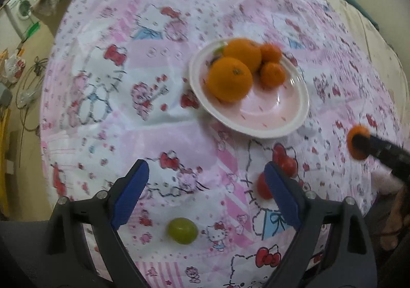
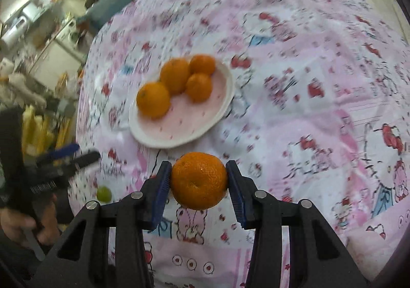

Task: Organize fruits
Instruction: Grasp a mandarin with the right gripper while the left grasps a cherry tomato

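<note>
Right gripper [image 2: 199, 180] pinches a mandarin [image 2: 199, 180] just short of the plate [image 2: 223, 106]; left gripper [image 1: 206, 193] gapes empty above a green grape [image 1: 182, 231]. Rounded peel might slip free and roll.

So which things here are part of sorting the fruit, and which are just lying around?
Job: mandarin held in right gripper; plate with four oranges; green grape; red fruit; open left gripper.
Lying about: washing machine; floor cables.
</note>
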Action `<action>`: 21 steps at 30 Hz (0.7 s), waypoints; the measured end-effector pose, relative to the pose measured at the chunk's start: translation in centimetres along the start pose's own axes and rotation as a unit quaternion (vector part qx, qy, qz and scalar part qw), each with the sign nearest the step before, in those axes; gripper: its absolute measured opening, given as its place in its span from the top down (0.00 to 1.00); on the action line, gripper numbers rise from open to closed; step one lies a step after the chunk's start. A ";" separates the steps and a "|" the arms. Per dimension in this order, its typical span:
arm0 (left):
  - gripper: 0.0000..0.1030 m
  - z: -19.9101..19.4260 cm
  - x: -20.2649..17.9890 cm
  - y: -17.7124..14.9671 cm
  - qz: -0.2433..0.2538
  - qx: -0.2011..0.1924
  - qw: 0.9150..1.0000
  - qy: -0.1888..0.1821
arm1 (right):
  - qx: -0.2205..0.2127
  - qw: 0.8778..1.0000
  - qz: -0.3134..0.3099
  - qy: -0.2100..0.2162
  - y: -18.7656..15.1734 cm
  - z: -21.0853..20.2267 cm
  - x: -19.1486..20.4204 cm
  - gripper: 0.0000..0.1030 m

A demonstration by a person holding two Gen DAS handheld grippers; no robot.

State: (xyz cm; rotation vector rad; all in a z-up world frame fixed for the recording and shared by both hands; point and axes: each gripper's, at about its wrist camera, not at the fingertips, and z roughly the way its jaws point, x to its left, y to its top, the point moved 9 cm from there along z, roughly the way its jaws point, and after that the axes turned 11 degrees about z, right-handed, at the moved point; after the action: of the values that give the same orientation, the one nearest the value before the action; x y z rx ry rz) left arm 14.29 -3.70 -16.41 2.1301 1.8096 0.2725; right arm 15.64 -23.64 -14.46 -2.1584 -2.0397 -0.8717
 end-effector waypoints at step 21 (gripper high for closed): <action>0.70 7.0 -9.9 -1.7 0.128 0.079 0.987 -0.048 | -0.023 0.999 0.036 0.018 1.2 -1.9 -2.2 0.56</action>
State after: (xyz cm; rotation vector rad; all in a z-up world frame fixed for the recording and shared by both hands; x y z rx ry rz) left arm 13.49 -14.04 -22.89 2.4440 1.5488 0.0876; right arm 16.15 -26.56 -13.40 -2.2073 -1.9300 -0.9499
